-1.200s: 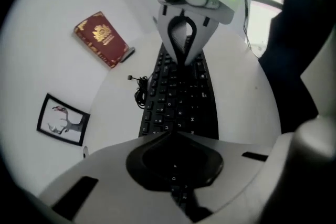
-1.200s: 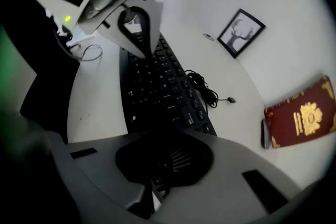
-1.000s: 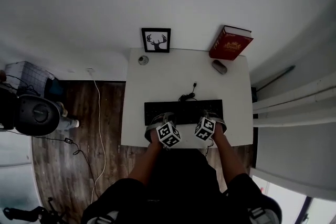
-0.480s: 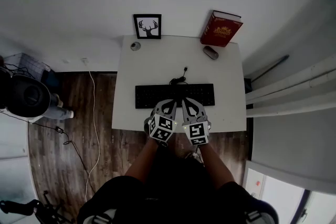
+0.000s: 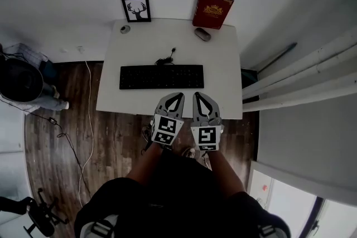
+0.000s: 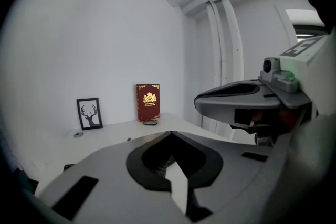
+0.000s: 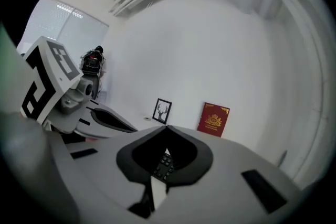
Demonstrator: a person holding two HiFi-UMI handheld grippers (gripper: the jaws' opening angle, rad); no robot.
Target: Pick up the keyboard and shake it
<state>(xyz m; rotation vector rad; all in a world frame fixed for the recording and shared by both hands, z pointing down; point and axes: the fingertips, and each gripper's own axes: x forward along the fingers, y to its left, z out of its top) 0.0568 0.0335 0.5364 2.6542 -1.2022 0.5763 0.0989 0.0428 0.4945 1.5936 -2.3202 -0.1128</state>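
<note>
The black keyboard (image 5: 162, 76) lies flat across the middle of the white table (image 5: 223, 86), its cable (image 5: 165, 58) coiled behind it. Both grippers hover side by side over the table's front edge, short of the keyboard and not touching it. My left gripper (image 5: 177, 95) is shut and empty; in its own view the jaws (image 6: 170, 134) meet, with a few keys (image 6: 164, 165) showing through the gap. My right gripper (image 5: 196, 95) is also shut and empty, and its view (image 7: 167, 127) shows keyboard keys (image 7: 164, 165) below the jaws.
A framed deer picture (image 5: 136, 9) and a red book (image 5: 212, 9) lean on the wall at the table's back. A mouse (image 5: 202, 34) lies before the book, a small round thing (image 5: 125, 29) at the back left. Left of the table, a black chair (image 5: 19, 81) stands on the wooden floor.
Both grippers have drawn back from the keyboard's front edge toward the person and come closer together. The keyboard lies on the table, and the head view has shifted.
</note>
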